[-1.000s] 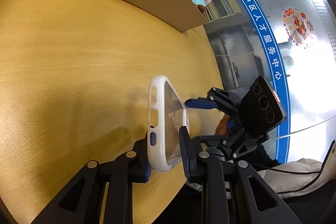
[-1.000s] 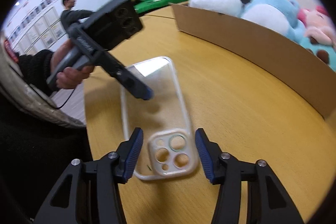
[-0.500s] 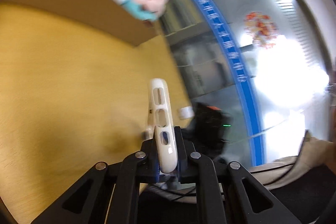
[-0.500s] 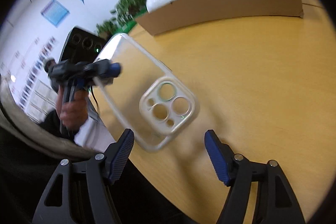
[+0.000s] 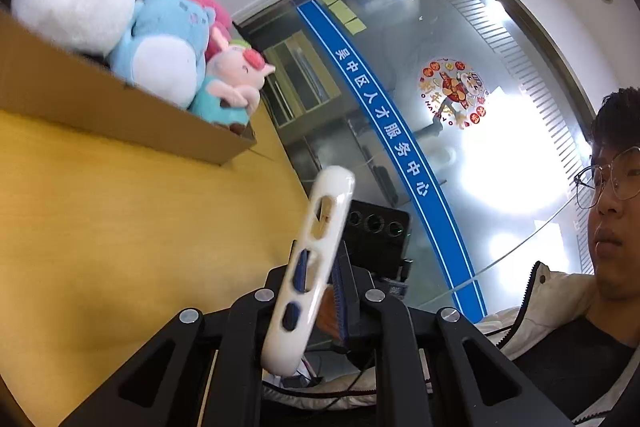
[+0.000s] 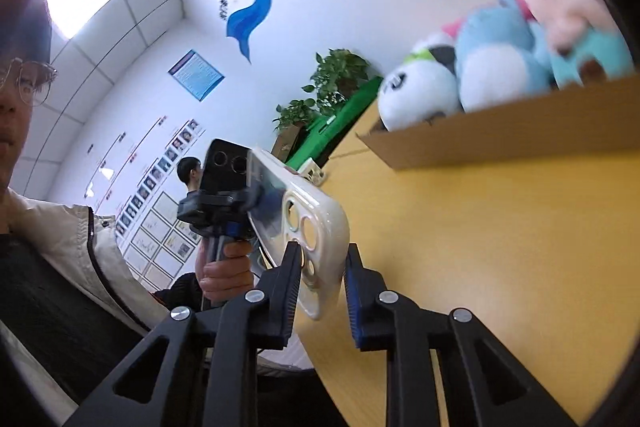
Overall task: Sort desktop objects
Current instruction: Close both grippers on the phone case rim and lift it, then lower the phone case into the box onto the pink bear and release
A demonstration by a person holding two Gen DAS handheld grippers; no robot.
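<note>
since a second ago you've lifted the clear phone case off the bench, left gripper fingers clamped on it, right gripper fingers loosely straddling its camera end. next, carry it toward the cardboard box.

"吴中区人才服务中心" in white on the blue glass-wall stripe

— Where do we find the phone case, relative to the cardboard box?
— Before the box, lifted above the table. The plush toys sit in the box, behind the case.
</note>
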